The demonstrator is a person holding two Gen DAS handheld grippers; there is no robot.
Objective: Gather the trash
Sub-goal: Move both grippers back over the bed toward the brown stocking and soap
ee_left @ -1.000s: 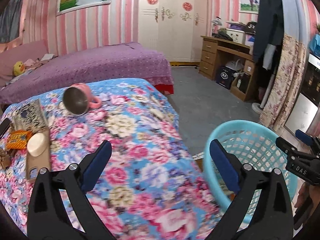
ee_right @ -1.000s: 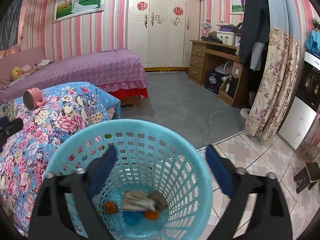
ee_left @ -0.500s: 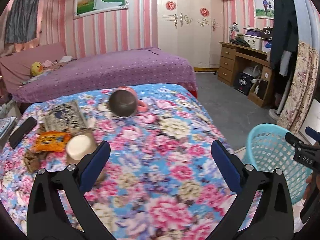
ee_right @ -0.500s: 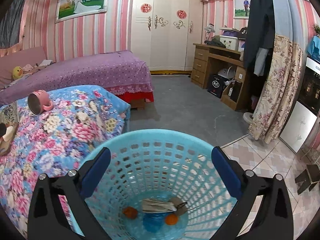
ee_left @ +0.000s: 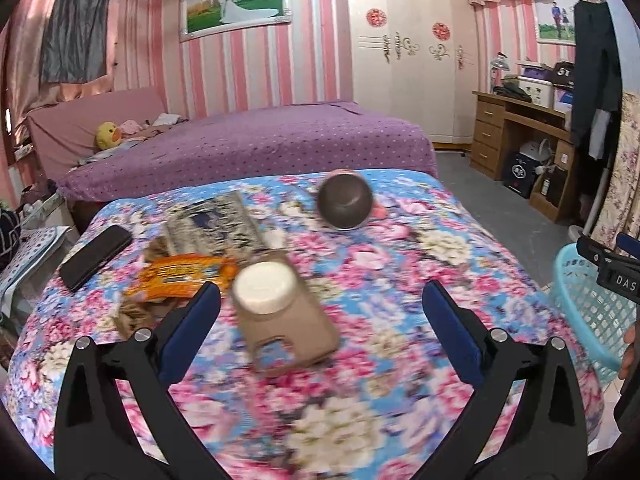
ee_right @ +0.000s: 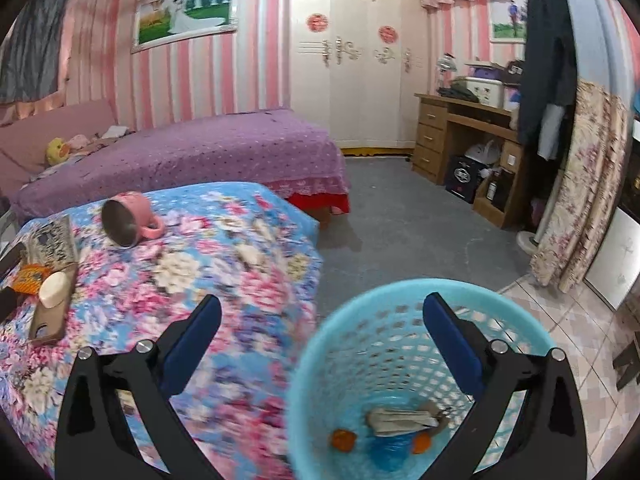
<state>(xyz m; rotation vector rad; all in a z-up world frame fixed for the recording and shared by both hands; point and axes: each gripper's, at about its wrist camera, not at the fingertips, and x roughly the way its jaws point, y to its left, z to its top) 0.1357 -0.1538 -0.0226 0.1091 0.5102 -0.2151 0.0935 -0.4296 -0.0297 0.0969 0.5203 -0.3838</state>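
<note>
My left gripper is open and empty above the floral bedspread. Just ahead of it lie a white round lid on a brown phone case, an orange snack wrapper and crumpled brown paper. My right gripper is open and empty over the rim of a light blue basket, which holds a folded paper piece, orange bits and something blue. The basket also shows at the right edge of the left wrist view.
A pink mug lies on its side on the bedspread, with a patterned booklet and a black phone to its left. A purple bed stands behind. A wooden desk and a hanging curtain are at the right.
My left gripper has swung left from the basket to face the items on the bedspread. My right gripper has shifted left, so the basket now sits lower right. Both stayed open.
</note>
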